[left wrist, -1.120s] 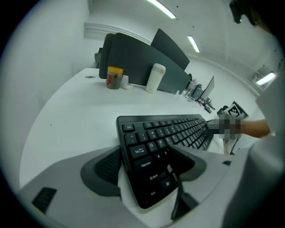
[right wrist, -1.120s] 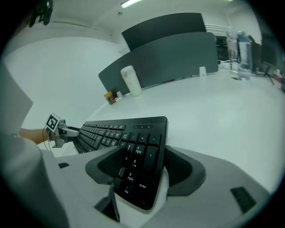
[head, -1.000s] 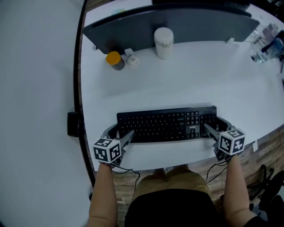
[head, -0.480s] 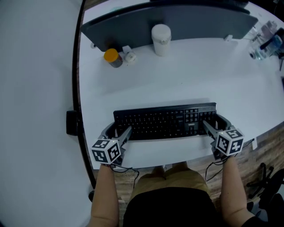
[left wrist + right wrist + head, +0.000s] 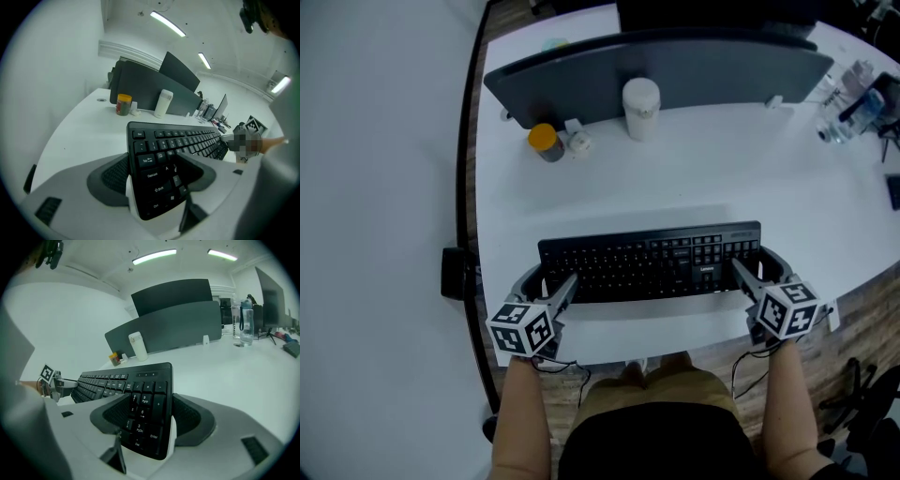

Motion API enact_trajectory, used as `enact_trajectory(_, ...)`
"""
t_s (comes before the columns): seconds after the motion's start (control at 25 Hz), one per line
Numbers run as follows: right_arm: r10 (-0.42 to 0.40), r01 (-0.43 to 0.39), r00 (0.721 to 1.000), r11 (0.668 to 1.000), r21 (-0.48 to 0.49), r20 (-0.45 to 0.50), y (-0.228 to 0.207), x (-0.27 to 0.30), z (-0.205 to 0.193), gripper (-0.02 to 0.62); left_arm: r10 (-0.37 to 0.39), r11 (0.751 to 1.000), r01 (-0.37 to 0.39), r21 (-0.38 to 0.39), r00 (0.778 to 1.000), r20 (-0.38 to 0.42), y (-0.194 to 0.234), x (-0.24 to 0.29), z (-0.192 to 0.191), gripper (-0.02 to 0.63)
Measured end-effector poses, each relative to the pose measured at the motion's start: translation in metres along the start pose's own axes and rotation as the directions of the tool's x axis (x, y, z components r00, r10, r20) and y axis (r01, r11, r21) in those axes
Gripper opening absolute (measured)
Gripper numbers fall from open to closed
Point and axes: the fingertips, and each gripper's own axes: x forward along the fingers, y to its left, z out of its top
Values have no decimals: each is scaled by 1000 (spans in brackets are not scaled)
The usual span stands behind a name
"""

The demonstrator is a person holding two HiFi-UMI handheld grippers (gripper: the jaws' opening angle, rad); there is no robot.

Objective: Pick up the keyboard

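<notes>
A black keyboard [image 5: 652, 261] hangs level a little above the white desk [image 5: 703, 178], casting a faint shadow on it. My left gripper [image 5: 546, 279] is shut on the keyboard's left end. In the left gripper view the keyboard [image 5: 173, 140] runs away from the gripper [image 5: 154, 173], one pad under its back edge and the other on the keys. My right gripper [image 5: 759, 267] is shut on the right end. In the right gripper view the number pad of the keyboard [image 5: 117, 383] sits between the dark pads of the gripper [image 5: 150, 413].
A grey divider screen [image 5: 675, 56] stands along the back of the desk. In front of it are a white cup [image 5: 641, 108], a yellow-lidded jar [image 5: 546, 142] and a small white object [image 5: 578, 141]. Clear bottles [image 5: 853, 103] stand at the far right. The desk's curved front edge lies just under my hands.
Both grippers have risen together with the keyboard held between them, and it has come up off the desk. The grip at both ends looks the same.
</notes>
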Motion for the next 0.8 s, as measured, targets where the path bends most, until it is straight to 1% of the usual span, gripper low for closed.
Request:
enact_trajectory(0.12,0,0,999,1000,0,50,4,-13,21,302,-7,999,5,36,998,63,-8,-12,30,316)
enact_trajectory(0.24,-2,2,994,1000,-4,113,11,-28,44,302,-15,997,4,78,991,133,-14,-27,61,316)
enact_trajectory(0.4,0,5,982,1000,-26,188,20,-47,77,302,-15,991,-15,133,975,223,-24,-47,101,316)
enact_trajectory(0.52,6,6,971,999,-51,239,18,-67,113,302,-18,987,-27,161,961,274,-42,-62,138,316)
enact_trajectory(0.64,18,8,954,997,-82,300,28,-85,142,302,-23,980,-47,193,939,343,-51,-84,167,316)
enact_trajectory(0.8,31,16,928,992,-125,372,46,-103,158,302,-37,969,-75,236,898,439,-56,-113,185,316)
